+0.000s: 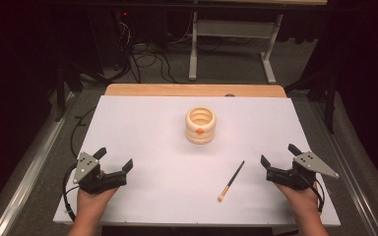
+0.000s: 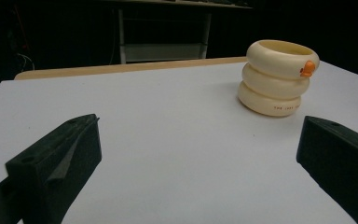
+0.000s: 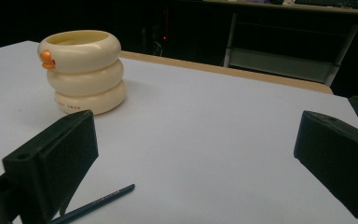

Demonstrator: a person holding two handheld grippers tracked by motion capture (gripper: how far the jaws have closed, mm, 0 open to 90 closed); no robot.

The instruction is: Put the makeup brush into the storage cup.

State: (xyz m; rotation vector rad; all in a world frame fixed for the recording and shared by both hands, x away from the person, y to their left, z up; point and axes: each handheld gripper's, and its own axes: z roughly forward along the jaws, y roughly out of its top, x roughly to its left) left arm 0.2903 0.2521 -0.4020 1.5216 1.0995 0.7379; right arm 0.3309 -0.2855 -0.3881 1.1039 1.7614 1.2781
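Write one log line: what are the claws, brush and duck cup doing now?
left claw: open, empty | right claw: open, empty | brush: flat on table, nearer right claw | duck cup: upright, mid-table, untouched

A cream ringed holder stands upright at the middle of the white table, three fat rings stacked, its mouth open to the top, a small orange beak on the upper ring facing the near side. Closer in and off to the right lies a slim dark brush, flat on the table, its pale tip toward the near edge, well apart from the holder.
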